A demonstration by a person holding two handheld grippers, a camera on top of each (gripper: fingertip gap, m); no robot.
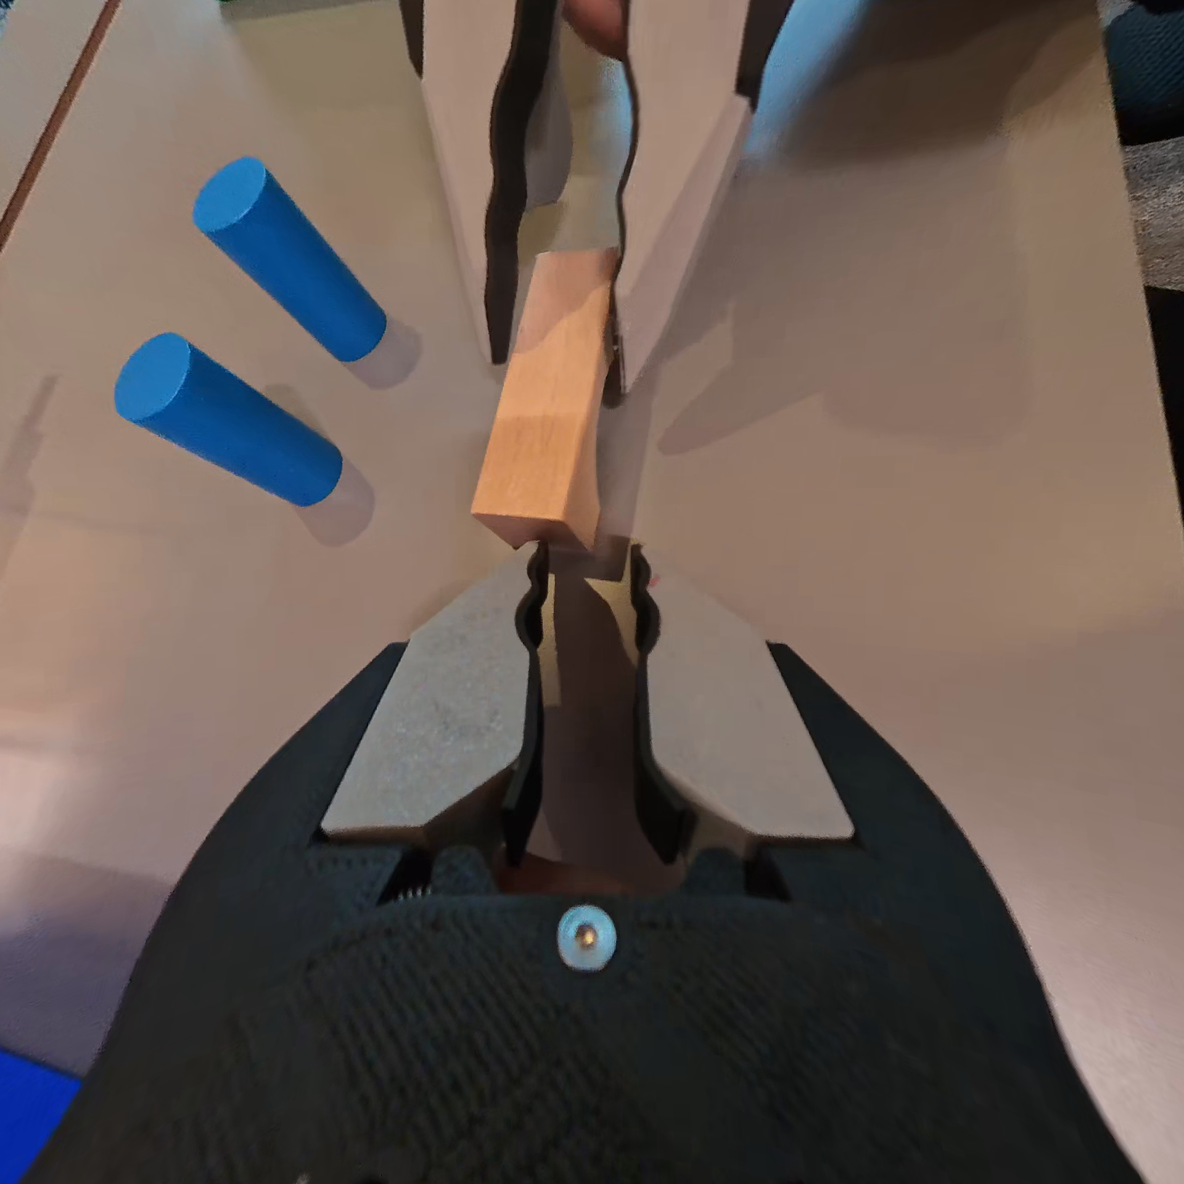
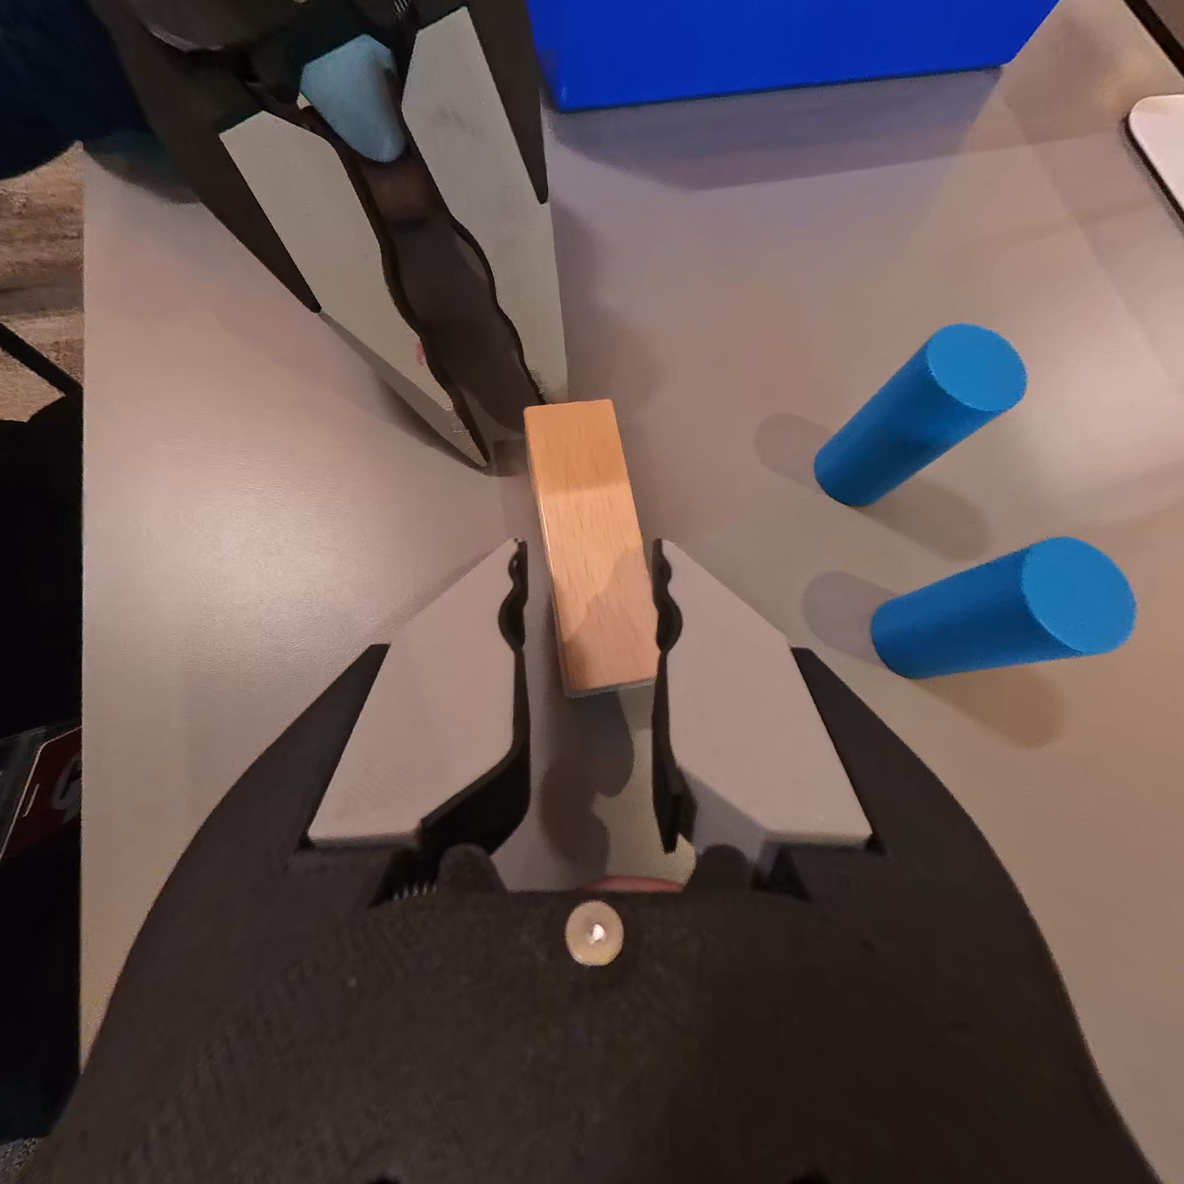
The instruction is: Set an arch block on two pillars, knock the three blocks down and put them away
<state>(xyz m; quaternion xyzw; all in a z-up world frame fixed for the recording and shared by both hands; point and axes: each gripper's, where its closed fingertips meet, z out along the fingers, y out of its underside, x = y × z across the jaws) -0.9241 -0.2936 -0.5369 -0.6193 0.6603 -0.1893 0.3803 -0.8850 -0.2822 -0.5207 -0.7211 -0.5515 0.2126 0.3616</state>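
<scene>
Bare wood, the arch [image 2: 592,544] lies on the table [image 2: 256,512] between your right gripper's [image 2: 589,551] spread fingers; one pad touches, the other stands apart. Your left gripper [image 1: 586,557], slightly parted and empty, sits at its far end. Judged light, rigid, smooth: grip the flat sides mid-length. Two blue pillars [image 2: 916,416] stand just right.

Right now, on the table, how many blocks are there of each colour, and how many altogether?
Blue cylinder blocks: 2, standing upright, one and the other.
Natural wood arch block: 1, between the right gripper's fingers.
Total: 3 blocks.
Not counted: the blue box at the table's far edge.
</scene>
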